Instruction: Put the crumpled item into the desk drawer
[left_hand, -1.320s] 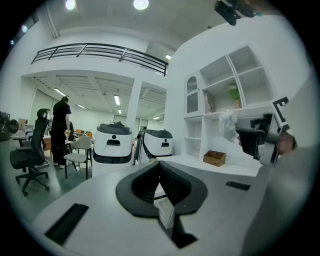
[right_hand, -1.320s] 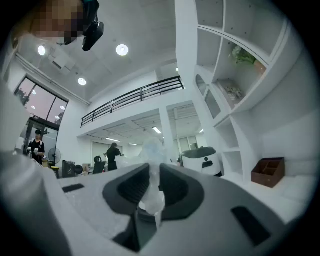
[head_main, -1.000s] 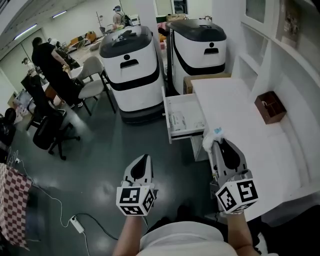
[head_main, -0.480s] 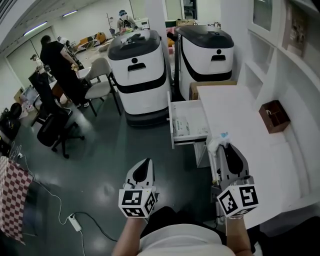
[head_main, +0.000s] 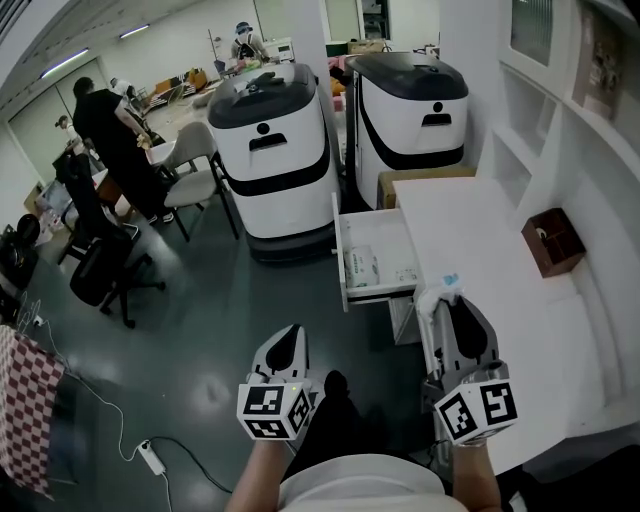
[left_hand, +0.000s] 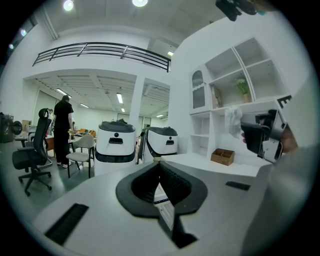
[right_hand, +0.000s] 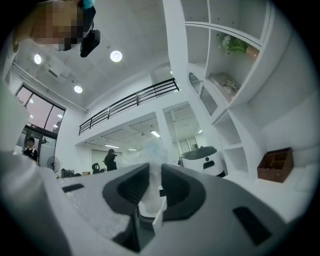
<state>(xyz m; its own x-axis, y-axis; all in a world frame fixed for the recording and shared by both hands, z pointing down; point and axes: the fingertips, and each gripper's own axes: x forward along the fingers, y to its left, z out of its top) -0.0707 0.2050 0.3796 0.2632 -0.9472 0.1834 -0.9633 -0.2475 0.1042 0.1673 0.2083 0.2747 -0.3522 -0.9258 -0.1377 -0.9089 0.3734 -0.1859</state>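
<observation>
Nearest the camera, the left tool (head_main: 291, 333) hangs low over the floor, its jaws together and nothing between them. The right tool (head_main: 447, 300) is raised beside it at the near left edge of the white worktop (head_main: 480, 225), jaws narrowed onto the crumpled wad (head_main: 447, 283), which they pinch at its lower part.

Over the past second the grip has not altered. What has changed is the person's stance: a dark shoe (head_main: 336, 384) now shows between the two tools, and the open drawer (head_main: 397, 257) sits lower in the head view, closer to the right tool. That reads as a step towards the drawer with the wad carried along. The wad is not yet over the drawer. It hangs just right of the drawer's near corner, so it seems a short move left and forward is needed before letting go.

The wad is white, thin and faintly see-through, like tissue or film, with a small blue fleck on top. It puffs out above the jaws in the right gripper view, so it should weigh little and squash easily.

The drawer is pulled well out and holds a pale packet (head_main: 362, 266), with bare floor beside it. Further along the worktop stands a brown box (head_main: 553, 241). Beyond are two white and black machines (head_main: 272, 150), chairs and a person in black (head_main: 105, 130).
</observation>
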